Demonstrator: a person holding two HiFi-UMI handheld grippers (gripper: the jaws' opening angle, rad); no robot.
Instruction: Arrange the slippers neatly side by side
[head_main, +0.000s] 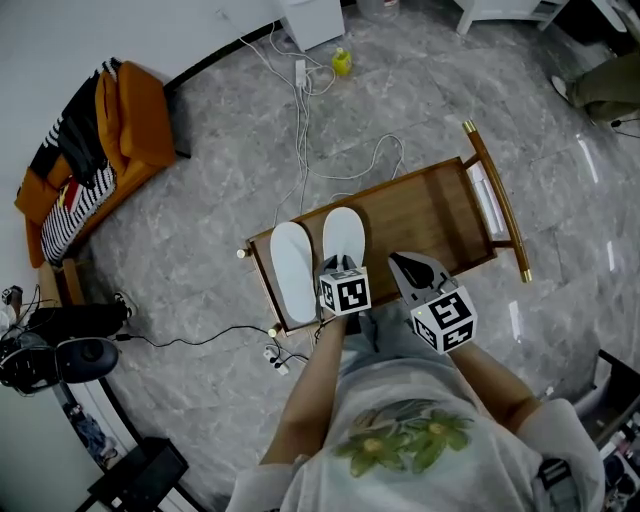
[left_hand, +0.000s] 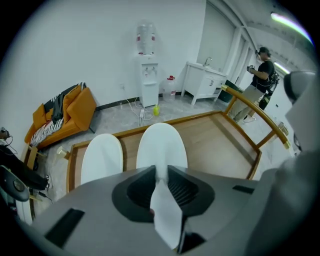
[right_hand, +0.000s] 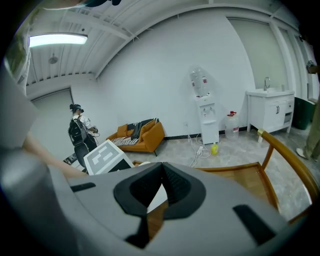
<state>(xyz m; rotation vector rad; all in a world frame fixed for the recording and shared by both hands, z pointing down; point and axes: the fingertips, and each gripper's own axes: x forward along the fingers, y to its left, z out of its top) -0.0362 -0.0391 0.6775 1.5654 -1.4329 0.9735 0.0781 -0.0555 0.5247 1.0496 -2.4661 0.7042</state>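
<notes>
Two white slippers lie side by side on a low wooden rack (head_main: 425, 212). The left slipper (head_main: 293, 272) (left_hand: 101, 157) lies free. My left gripper (head_main: 341, 263) (left_hand: 158, 169) is shut on the near heel edge of the right slipper (head_main: 344, 236) (left_hand: 161, 142), whose toe points away from me. The white edge runs down between the pads. My right gripper (head_main: 402, 266) (right_hand: 162, 166) hovers over the rack just right of the slippers. Its tips meet and hold nothing. A bit of white slipper (right_hand: 156, 198) shows below them.
The rack has raised wooden rails with brass-capped posts (head_main: 497, 200). An orange sofa (head_main: 105, 150) stands at the far left. Cables (head_main: 300, 100) and a yellow bottle (head_main: 342, 62) lie on the grey floor beyond. A water dispenser (left_hand: 148, 75) stands by the wall, and a person (left_hand: 260, 75) at the right.
</notes>
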